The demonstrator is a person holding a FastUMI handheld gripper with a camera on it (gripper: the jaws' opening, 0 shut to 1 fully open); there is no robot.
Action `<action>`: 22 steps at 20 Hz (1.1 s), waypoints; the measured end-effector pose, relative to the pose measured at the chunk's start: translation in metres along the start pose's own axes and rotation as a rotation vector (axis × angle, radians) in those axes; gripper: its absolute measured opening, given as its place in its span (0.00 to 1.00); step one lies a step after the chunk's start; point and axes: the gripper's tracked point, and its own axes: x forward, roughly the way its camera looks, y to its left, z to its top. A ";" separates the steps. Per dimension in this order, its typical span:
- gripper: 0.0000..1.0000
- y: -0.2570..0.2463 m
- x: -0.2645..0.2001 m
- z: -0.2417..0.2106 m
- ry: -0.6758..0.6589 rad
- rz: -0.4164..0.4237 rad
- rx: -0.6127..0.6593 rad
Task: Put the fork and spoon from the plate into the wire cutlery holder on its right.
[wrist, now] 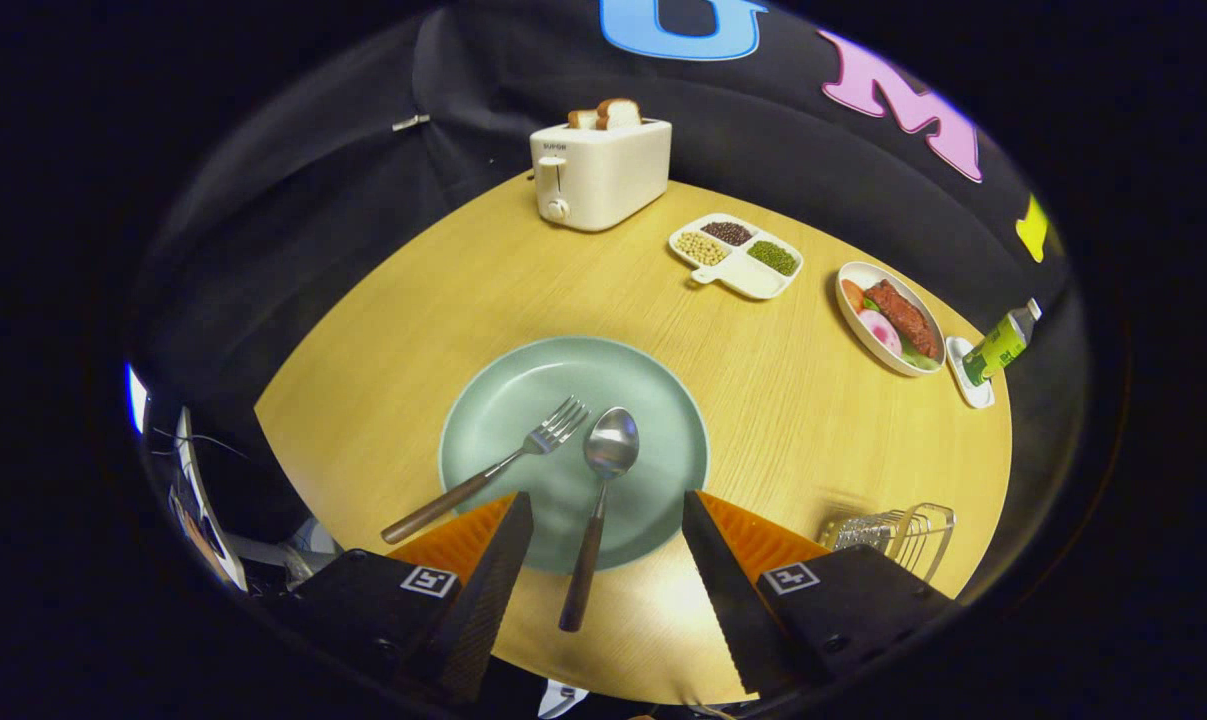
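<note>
A pale green plate (pixel 523 390) lies on the round wooden table just ahead of my fingers. On it rest a fork (pixel 523 458) and a spoon (pixel 603 470), both with dark wooden handles. The fork's handle runs off the plate toward the left finger. The spoon's handle reaches over the plate's near rim and lies between the two fingers. My gripper (pixel 603 510) is open above the near rim, touching nothing. The wire cutlery holder (pixel 898 532) stands to the right of the plate, partly hidden behind the right finger.
A white toaster (pixel 600 172) with bread stands at the table's far edge. A divided dish of beans (pixel 735 255), an oval dish of food (pixel 889 316) and a green bottle (pixel 1000 345) lying on a small tray sit at the far right.
</note>
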 end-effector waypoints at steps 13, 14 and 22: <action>0.32 -0.001 0.052 -0.042 0.311 -0.020 0.009; 0.31 -0.004 0.055 -0.043 0.307 -0.033 0.001; 0.06 -0.006 0.046 -0.030 0.334 0.035 0.198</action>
